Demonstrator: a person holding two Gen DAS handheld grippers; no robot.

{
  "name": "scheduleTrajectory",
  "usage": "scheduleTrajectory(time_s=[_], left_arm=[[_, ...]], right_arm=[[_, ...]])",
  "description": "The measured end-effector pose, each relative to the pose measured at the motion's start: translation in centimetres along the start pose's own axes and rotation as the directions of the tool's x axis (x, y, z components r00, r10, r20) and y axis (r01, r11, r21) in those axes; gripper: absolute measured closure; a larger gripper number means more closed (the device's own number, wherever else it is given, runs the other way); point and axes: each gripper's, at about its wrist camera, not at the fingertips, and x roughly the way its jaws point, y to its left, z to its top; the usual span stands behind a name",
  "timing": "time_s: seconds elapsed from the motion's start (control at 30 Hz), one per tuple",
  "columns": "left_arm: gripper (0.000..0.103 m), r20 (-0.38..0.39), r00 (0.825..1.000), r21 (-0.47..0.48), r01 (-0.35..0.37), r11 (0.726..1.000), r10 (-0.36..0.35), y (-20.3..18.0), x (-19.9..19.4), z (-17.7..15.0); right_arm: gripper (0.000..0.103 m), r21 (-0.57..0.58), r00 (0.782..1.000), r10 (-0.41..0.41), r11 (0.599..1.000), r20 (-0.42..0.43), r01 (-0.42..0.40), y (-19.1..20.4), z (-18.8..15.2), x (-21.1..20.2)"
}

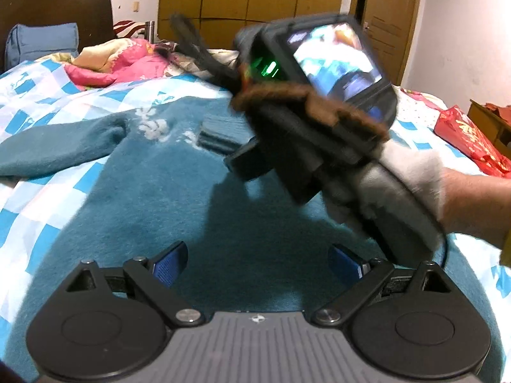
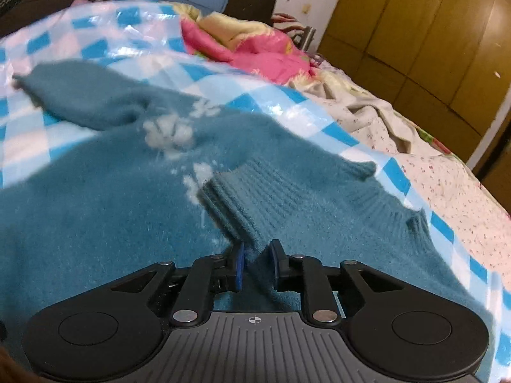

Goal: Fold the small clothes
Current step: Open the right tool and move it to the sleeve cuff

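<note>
Teal knit sweater [image 2: 105, 210] lies spread on a blue-and-white checked sheet [image 2: 95, 44] on the bed, one sleeve folded across the body. Right gripper [image 2: 257, 260] is clamped on that sleeve's ribbed cuff [image 2: 236, 204]. Left gripper [image 1: 257, 263] hovers above the body, jaws spread wide, holding nothing. Pink quilt [image 2: 255, 51] bunched beyond.

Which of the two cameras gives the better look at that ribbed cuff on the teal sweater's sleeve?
The right wrist view. There the ribbed cuff fills the middle, its ridges clear, pinched between the right gripper fingers. In the left wrist view the cuff is small and blurred, partly hidden behind the right gripper, over the sweater.
</note>
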Motion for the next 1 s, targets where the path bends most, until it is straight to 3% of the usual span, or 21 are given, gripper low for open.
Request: scheduleTrajectory(time_s=[0.17,0.37,0.47,0.57,0.7,0.83,1.0], left_arm=[[0.000,0.036,0.999,-0.065,-0.005,0.998,0.007,1.4,-0.8,0.3],[0.000,0.104,0.988,-0.127,-0.099,0.987,0.113,3.7,-2.2,0.5],[0.000,0.115,0.979,-0.166,-0.147,0.975,0.167,5.1,-2.5,0.5],[0.000,0.099,0.980,-0.222,-0.147,0.964,0.173,6.5,-2.3,0.5],[0.000,0.093,0.983,-0.295,-0.127,0.947,0.161,8.1,-2.4,0.3],[0.000,0.100,0.974,-0.336,-0.159,0.928,0.203,9.0,-2.6,0.2],[0.000,0.099,0.959,-0.416,-0.202,0.886,0.265,10.7,-2.8,0.2]], right_arm=[[0.083,-0.003,0.998,0.040,0.999,0.058,-0.039,0.1,2.2,-3.1],[0.081,-0.155,0.975,0.186,0.974,0.122,-0.167,5.2,7.6,-4.0],[0.081,-0.244,0.959,0.258,0.943,0.116,-0.225,8.9,9.9,-2.9],[0.081,-0.299,0.943,0.319,0.913,0.098,-0.277,12.2,11.8,-1.7],[0.081,-0.338,0.927,0.366,0.885,0.078,-0.321,15.2,13.1,-0.7],[0.081,-0.380,0.916,0.399,0.855,0.049,-0.352,17.4,13.9,0.6],[0.070,-0.426,0.898,0.437,0.822,0.047,-0.378,20.7,15.3,1.7]])
